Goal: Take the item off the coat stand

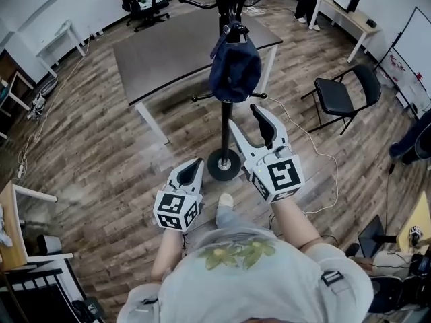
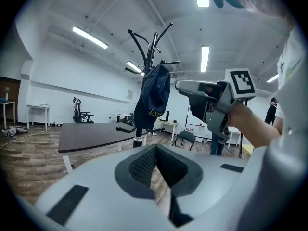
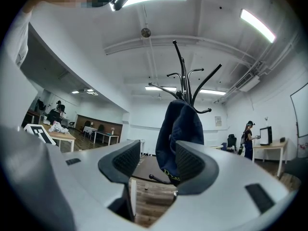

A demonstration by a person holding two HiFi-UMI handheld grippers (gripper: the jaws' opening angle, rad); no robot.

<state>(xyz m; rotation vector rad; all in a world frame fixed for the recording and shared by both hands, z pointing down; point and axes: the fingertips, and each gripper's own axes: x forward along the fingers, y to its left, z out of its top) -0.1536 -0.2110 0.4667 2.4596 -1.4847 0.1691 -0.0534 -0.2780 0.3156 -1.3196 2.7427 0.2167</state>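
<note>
Left gripper (image 1: 190, 169): held low, close to the person's body — jaws together, nothing between them.
Right gripper (image 1: 246, 116): raised further forward, jaws spread wide and empty; it stops short of the cap and is not touching it.
Coat stand (image 1: 225, 123): black, upright on a round base on the wood floor.
Cap (image 1: 234, 69): dark blue — hanging from the stand's upper hooks, just beyond the right gripper.
Table (image 1: 175, 52): dark top, behind the stand.
Chair (image 1: 340, 93): black, well off to the right.

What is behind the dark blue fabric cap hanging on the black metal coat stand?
Behind the dark blue fabric cap stands a dark rectangular table with white legs. The black metal coat stand continues down below it. The hook carrying the cap is covered.
</note>
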